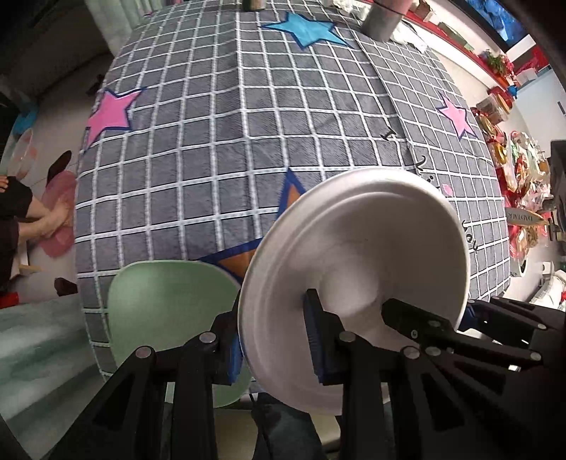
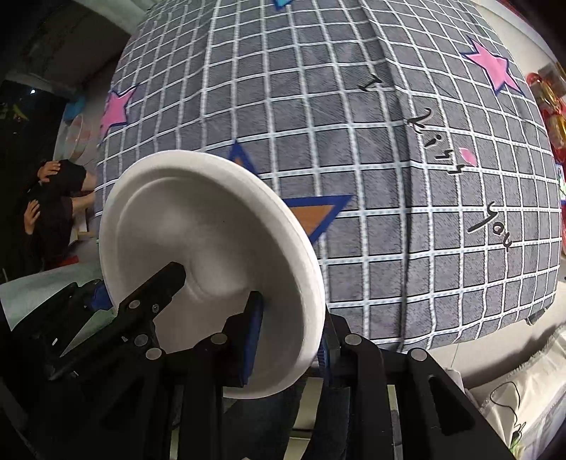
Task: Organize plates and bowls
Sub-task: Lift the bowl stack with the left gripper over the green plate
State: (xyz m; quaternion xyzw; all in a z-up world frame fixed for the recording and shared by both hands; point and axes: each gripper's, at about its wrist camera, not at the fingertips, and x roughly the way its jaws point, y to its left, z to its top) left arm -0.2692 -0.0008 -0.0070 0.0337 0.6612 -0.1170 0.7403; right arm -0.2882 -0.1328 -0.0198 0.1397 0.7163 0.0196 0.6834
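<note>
A white round plate is held on edge above the table, tilted; it also shows in the right wrist view. My left gripper is shut on the plate's near-left rim, one blue pad on each face. My right gripper is shut on the opposite rim; its fingers show in the left wrist view. A pale green plate lies flat on the table's near edge, left of and below the white plate.
The table wears a grey checked cloth with pink, blue and orange stars. A grey cylinder stands at the far edge. A cluttered red shelf runs along the right. A person crouches on the floor at left.
</note>
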